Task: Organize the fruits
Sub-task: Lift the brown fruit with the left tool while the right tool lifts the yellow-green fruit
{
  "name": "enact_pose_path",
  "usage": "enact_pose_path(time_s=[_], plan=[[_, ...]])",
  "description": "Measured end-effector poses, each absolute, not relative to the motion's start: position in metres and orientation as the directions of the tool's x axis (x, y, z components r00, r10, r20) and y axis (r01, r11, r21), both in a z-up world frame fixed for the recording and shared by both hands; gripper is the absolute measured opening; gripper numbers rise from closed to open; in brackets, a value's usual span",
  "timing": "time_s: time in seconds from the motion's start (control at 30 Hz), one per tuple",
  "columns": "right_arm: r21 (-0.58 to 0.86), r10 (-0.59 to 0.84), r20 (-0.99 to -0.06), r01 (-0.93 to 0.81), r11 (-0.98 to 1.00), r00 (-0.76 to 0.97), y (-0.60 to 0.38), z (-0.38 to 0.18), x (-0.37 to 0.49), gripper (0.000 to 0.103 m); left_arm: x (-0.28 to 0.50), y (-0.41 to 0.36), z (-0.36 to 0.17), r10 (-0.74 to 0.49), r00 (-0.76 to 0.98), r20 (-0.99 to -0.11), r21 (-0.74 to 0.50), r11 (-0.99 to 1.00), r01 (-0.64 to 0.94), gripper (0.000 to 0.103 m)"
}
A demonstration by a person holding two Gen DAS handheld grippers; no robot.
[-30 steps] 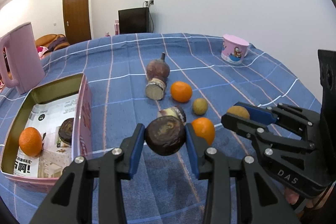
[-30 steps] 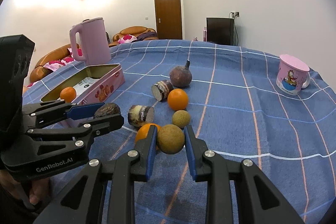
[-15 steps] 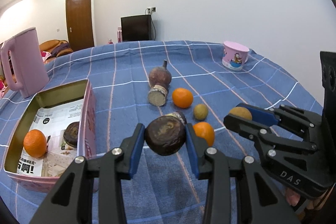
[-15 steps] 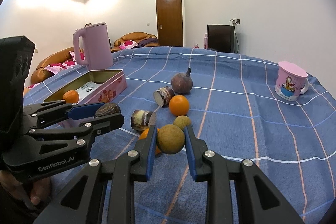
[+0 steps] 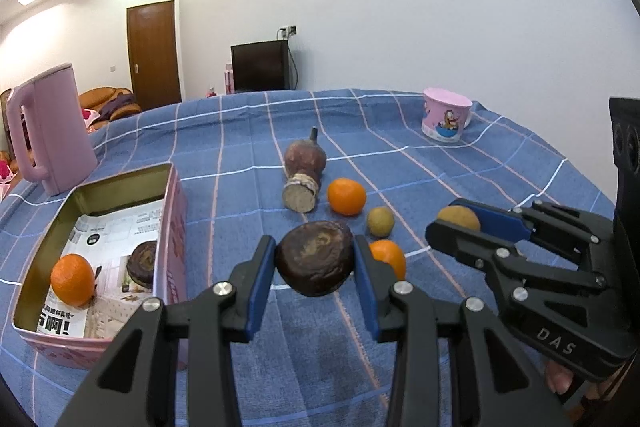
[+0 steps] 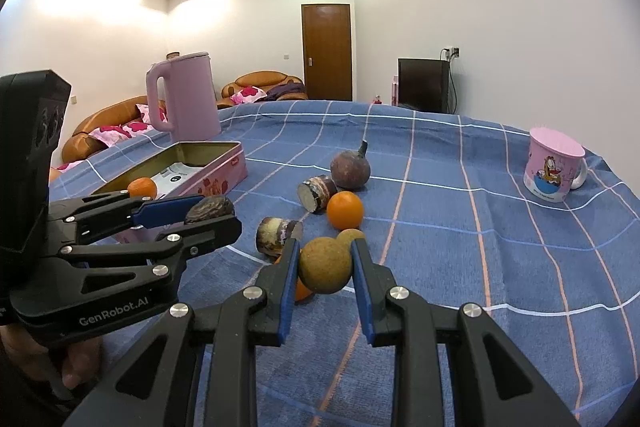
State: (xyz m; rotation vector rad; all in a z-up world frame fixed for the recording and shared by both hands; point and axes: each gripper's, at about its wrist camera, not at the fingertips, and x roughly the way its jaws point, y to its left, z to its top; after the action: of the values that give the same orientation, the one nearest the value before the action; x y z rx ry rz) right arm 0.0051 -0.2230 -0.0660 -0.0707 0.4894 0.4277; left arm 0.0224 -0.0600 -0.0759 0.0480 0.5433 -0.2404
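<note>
Fingers [image 5: 256,281] pinch dark fruit [image 5: 315,258].

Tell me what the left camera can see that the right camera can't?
Only the left wrist view looks down into the pink rectangular tin far enough to show the dark brown round fruit lying on its printed paper.

Only the right wrist view shows the striped cut stub on the blue checked cloth and the orange sofa.

Both show the left gripper clamping a dark wrinkled round fruit, the right gripper clamping a tan round fruit, and the pink cartoon mug.
</note>
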Motion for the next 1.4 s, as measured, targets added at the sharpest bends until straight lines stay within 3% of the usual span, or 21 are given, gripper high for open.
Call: enact_pose_path(time_s=[1.4], plan=[[0.035, 0.448, -0.369, -0.469, 0.882, 0.814, -0.227, -0.059, -0.014, 0.028, -0.004, -0.062, -0.068, -0.217, 0.901, -0.376, 0.034, 0.968, 0.248, 0.04]])
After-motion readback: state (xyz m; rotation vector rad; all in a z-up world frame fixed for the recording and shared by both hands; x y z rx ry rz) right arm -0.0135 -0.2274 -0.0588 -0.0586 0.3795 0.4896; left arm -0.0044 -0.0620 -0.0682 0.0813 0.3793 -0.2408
